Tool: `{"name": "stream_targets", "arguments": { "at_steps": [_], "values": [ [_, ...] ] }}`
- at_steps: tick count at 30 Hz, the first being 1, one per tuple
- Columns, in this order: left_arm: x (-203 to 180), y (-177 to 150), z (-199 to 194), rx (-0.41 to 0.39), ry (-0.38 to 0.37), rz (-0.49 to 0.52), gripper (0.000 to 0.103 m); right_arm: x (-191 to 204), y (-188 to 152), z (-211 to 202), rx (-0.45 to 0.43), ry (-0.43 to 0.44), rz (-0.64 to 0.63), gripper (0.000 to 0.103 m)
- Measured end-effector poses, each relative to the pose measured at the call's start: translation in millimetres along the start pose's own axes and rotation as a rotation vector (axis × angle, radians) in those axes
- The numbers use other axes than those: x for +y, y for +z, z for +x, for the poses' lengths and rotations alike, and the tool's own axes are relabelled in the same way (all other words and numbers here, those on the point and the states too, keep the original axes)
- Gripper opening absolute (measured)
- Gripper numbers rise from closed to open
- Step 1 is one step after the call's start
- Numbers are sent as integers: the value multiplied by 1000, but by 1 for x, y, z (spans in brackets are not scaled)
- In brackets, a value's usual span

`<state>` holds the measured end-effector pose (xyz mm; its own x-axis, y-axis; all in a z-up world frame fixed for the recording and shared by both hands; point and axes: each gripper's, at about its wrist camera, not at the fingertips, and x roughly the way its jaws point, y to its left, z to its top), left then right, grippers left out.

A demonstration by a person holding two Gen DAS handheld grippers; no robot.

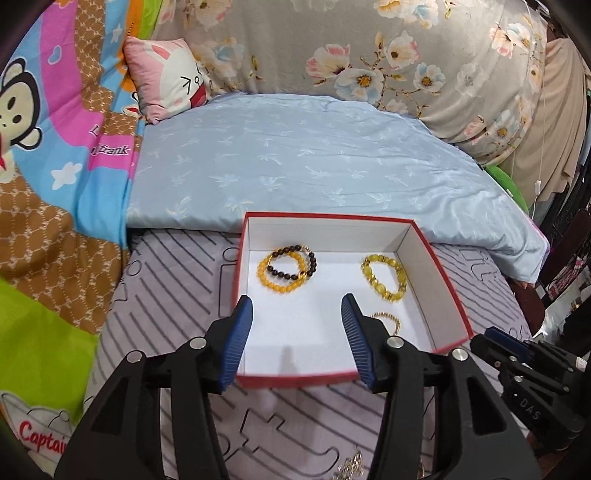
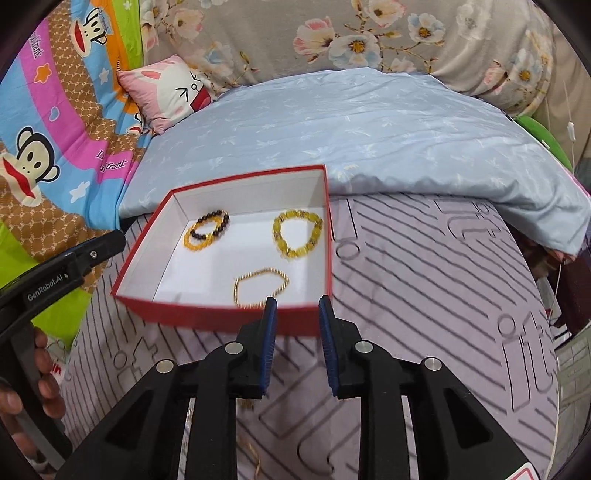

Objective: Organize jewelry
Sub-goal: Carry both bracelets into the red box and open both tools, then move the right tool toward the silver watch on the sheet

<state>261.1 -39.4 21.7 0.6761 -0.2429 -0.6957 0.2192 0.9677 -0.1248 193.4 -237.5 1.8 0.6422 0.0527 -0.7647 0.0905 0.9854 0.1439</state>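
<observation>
Grippers first. Left hand-held gripper (image 1: pixel 297 334) hangs over the near edge of the red cardboard box with white lining (image 1: pixel 452 286), blue ribbed pads spread wide, nothing between them. Right hand-held gripper (image 2: pixel 295 345) sits just short of the box's near wall, pads parted by a moderate gap, also empty. Judgement: neither is carrying anything, and both look poised between placements.

Box contents, seen from the right wrist: dark brown bead bracelet (image 2: pixel 211 223) lying overlapped with an orange-yellow bead bracelet (image 2: pixel 195 242) in the far left area; translucent yellow chunky-bead bracelet (image 2: pixel 297 234) in the far right area; fine gold bead bracelet (image 2: pixel 261 286) nearest the front wall. The pieces lie flat and mostly apart from one another, which suits sorting, though the overlapped pair is not separated.

Outside the box, small chain-like jewelry pieces (image 1: pixel 351 469) lie on the bed near the bottom of both views; detail is too blurred to identify. Judgement: these remain to be collected, so the task appears partly done.

Surface: a lilac bed sheet with grey line pattern (image 2: pixel 424 266), soft and likely to yield under the box. Behind it, a folded pale blue quilt (image 2: pixel 369 133), a pink rabbit cushion (image 2: pixel 173 92), a cartoon-monkey blanket (image 2: pixel 55 129) and a grey floral duvet (image 2: pixel 332 33).
</observation>
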Motion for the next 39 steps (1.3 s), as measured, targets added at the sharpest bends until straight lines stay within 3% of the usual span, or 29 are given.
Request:
{"name": "stream_targets", "arguments": {
  "at_steps": [13,18,26,32,36,39],
  "values": [
    [5,-79,-46,85,24,-23,49,-16,-87,-46,84,-31,29,23],
    [3,-112,-53,133,29,-25,49,-13,-118,-53,121,-5,50,23],
    [0,-145,-59,178,30,-33,49,8,-135,-49,147,36,50,23],
    [1,-157,-61,199,31,-30,49,36,-144,-44,165,71,-52,23],
    [5,-161,-61,209,33,-36,49,46,-145,-37,181,79,-98,33],
    [8,-163,-61,215,34,-43,49,52,-145,-31,195,93,-115,33]
  ]
}}
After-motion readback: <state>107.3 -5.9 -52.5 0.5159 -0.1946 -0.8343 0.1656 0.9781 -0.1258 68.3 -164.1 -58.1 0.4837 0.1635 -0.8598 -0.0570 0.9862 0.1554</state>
